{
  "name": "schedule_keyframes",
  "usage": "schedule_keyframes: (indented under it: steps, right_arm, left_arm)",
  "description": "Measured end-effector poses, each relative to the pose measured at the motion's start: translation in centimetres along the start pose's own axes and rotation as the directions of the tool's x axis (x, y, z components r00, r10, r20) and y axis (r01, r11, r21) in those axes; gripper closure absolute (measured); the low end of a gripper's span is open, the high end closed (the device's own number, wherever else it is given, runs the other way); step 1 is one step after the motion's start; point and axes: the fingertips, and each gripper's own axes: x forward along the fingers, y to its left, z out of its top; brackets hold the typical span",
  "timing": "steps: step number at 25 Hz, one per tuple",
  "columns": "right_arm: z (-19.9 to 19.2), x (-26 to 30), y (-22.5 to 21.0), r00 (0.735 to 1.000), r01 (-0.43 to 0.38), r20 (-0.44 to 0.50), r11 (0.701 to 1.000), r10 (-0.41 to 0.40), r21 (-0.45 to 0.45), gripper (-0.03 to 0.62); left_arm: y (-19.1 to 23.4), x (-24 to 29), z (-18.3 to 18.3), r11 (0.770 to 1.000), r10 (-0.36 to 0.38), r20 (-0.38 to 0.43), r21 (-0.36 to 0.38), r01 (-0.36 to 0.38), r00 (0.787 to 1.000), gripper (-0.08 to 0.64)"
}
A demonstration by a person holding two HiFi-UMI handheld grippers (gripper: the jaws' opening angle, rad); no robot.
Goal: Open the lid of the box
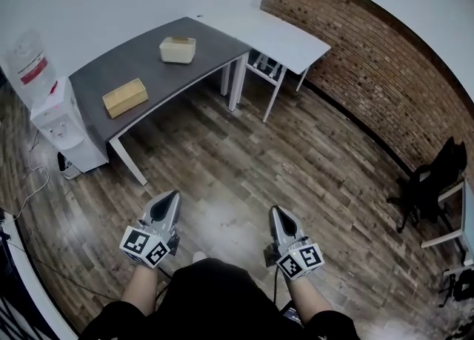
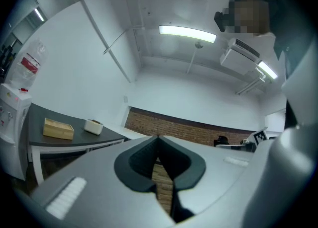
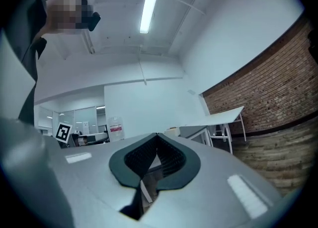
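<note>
A flat tan wooden box (image 1: 124, 98) and a cream box (image 1: 178, 50) sit on a dark grey table (image 1: 148, 64) across the room. In the left gripper view the wooden box (image 2: 58, 128) and cream box (image 2: 93, 126) lie far off at the left. My left gripper (image 1: 174, 196) and right gripper (image 1: 275, 212) are held low over the wooden floor, well short of the table, both pointing level toward it. The left gripper (image 2: 158, 138) is shut with nothing in it. The right gripper (image 3: 157, 135) is also shut and empty.
A white table (image 1: 285, 35) joins the grey one at the right, along a brick wall (image 1: 355, 57). A water dispenser (image 1: 55, 120) stands left of the grey table. A black chair (image 1: 437, 179) is at the far right. Wooden floor (image 1: 244, 153) lies between me and the tables.
</note>
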Motion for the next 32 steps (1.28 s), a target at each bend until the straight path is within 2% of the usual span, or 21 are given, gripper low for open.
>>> schedule_keyframes:
  steps: [10,20,23,27,32]
  right_arm:
    - [-1.1,8.2,1.5,0.997,-0.072,-0.031,0.997,0.072,0.009,0.589]
    - [-3.3,12.5,1.7,0.986,-0.122,-0.11,0.992,0.124,0.03,0.589]
    - [-4.2,14.9,1.4,0.976,-0.168,-0.137,0.985,0.171,0.039,0.589]
    - [-4.1,20.0,1.1,0.963,-0.226,-0.138,0.972,0.232,0.061,0.589]
    - [-2.9,26.1,1.1,0.941,-0.312,-0.118,0.948,0.317,0.059,0.589]
  left_arm:
    - [7.2,-0.8,0.9,0.995,0.096,0.013,-0.033,-0.096,0.995,0.56]
    - [10.0,-2.2,0.1,0.979,0.198,-0.002,-0.048,-0.198,0.98,0.56]
    - [11.2,-2.5,0.0,0.966,0.255,0.007,-0.041,-0.255,0.967,0.56]
    - [14.3,-2.5,1.2,0.938,0.347,0.034,-0.041,-0.345,0.937,0.56]
    - [17.6,-1.2,3.2,0.912,0.411,0.07,-0.017,-0.411,0.909,0.56]
